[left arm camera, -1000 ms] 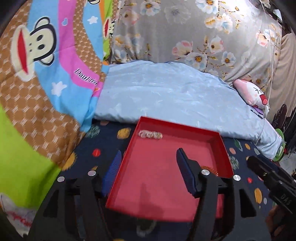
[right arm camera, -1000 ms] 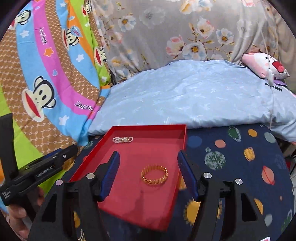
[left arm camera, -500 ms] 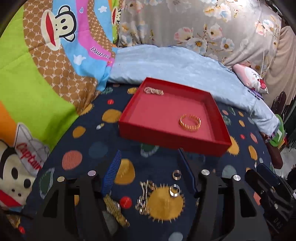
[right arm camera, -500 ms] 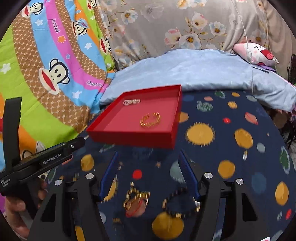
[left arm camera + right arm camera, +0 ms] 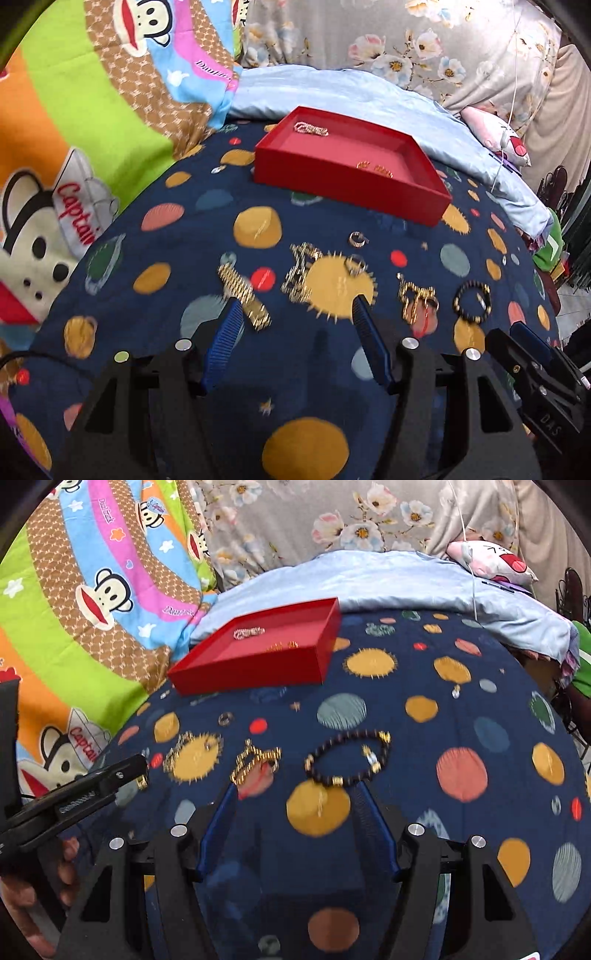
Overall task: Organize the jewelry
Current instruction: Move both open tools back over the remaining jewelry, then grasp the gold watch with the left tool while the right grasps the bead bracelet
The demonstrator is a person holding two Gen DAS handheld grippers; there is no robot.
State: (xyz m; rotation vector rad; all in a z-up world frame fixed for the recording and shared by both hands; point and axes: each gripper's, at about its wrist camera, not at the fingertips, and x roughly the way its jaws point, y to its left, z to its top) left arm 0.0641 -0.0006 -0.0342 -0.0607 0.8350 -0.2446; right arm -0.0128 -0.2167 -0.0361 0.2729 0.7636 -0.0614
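Navy cloth w/ coloured planet dots (image 5: 207,280) covers the bed where everything lies. Nearest, the left gripper (image 5: 295,306) hangs over it, blue-padded jaws apart, nothing btwn them; its left fingertip (image 5: 232,310) sits just at the near end of a flat gold link bracelet (image 5: 243,295), contact hard to tell. To the right, the right gripper (image 5: 295,788) likewise stands open & empty, pads apart, tips just short of a black bead bracelet w/ gold spacers (image 5: 347,757). A hand (image 5: 33,893) shows at the near left edge of the right wrist view, holding the other tool. Left of the bead bracelet lies a gold chain piece w/ a red bit (image 5: 255,764), then a tangled gold chain (image 5: 301,273) on a yellow sun print, all blurred. Slightly farther, two small rings: one (image 5: 355,265) on the sun print's edge, one (image 5: 358,240) just beyond it. Farther still sits the red tray (image 5: 347,188), well apart from both grippers; inside, a pale beaded bracelet (image 5: 311,129) near its far left corner & a gold bangle (image 5: 375,169) toward the near right, mostly hidden by the wall. Beyond the tray a light blue quilt (image 5: 351,96), a monkey-print blanket (image 5: 92,92) at left, a floral sheet (image 5: 406,40) at the back, a pink plush (image 5: 495,138) far right.
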